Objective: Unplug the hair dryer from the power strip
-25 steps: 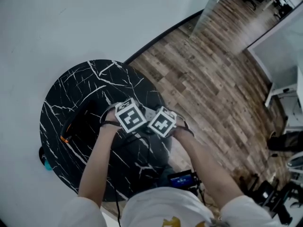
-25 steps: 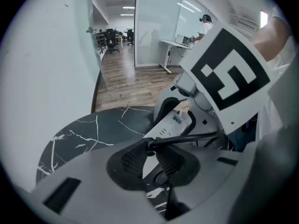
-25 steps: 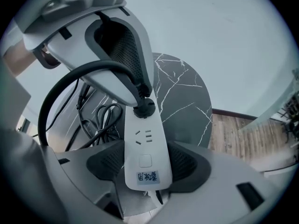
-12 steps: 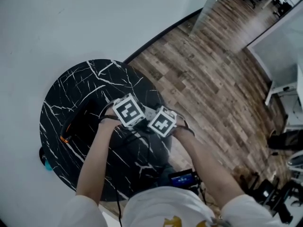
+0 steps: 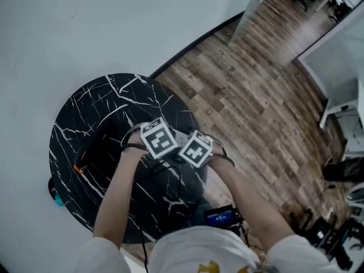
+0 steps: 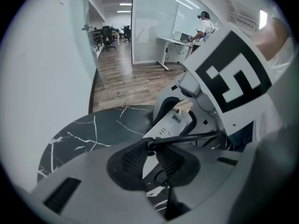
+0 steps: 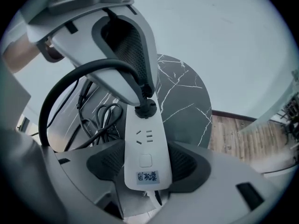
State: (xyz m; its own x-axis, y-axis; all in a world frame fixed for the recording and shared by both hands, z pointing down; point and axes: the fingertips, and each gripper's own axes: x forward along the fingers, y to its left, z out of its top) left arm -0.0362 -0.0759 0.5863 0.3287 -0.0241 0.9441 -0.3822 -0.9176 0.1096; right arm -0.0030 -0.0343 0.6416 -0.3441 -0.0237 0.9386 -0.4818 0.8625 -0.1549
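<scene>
1. Hair dryer plug (image 7: 145, 110) is pinched between the jaws of the left hand-held gripper (image 6: 150, 157), which comes down onto it from above. The black cord (image 6: 187, 138) leaves the closed pads sideways.
2. The right hand-held gripper (image 7: 145, 166) is clenched on the near end of the white power strip (image 7: 144, 141), with one ribbed pad on each long edge, level with the switch.
3. The strip's long axis runs straight away from the right jaws. The plug sits in the far socket, seated on the strip's face and not yet drawn, and a spare socket (image 7: 145, 135) lies between the two grips.
4. So the plug lies just ahead of the right hand-held gripper along the strip, and the left hand is the one already on it. In the head view the two marker cubes sit just beside each other.
5. The coming move looks like a pull on the plug square off the strip's face while the right hand braces the strip. A skewed pull could bind the prongs or twist the strip in its pads.
6. Further out, the cord loops over the round black marble tabletop (image 5: 85, 104) toward a dark body at its left side, probably the hair dryer (image 5: 95, 151).
</scene>
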